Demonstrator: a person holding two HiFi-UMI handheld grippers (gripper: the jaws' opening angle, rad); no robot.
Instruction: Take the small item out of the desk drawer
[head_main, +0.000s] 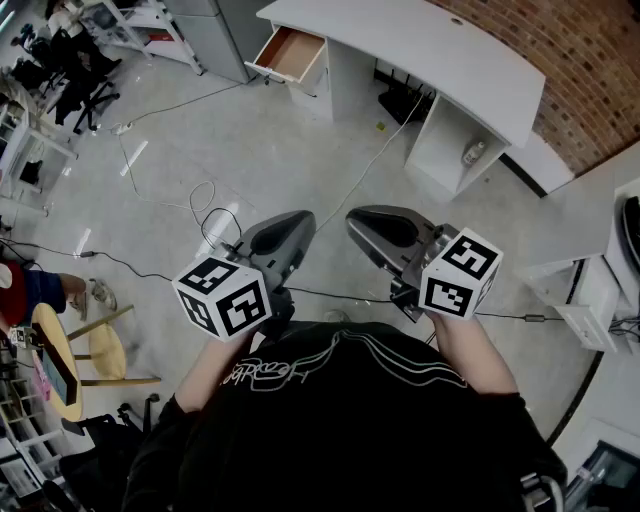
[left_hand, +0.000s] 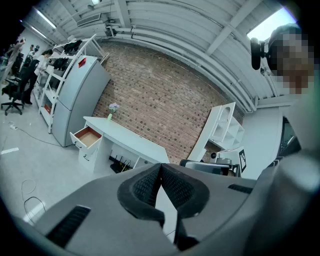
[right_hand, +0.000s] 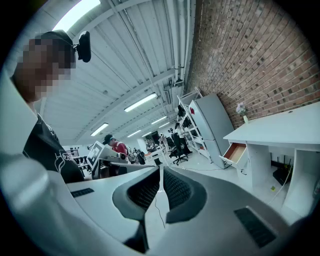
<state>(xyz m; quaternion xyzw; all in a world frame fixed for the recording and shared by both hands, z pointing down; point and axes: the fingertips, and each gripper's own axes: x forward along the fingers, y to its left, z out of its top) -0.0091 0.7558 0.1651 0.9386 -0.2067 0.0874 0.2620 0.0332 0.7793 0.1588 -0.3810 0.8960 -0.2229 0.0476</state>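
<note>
Black tee (head_main: 340, 430), white squiggle print; left hand-held gripper (head_main: 302, 220) and right hand-held gripper (head_main: 356, 224) both grey, with 2 black-and-white marker cubes (head_main: 222, 297).

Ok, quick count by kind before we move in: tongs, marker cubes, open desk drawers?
Tongs: 2, left tongs and right tongs, both shut
Marker cubes: 2
Open desk drawers: 1
Total: 5

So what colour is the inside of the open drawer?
The drawer is orange-brown inside; head view best.
</note>
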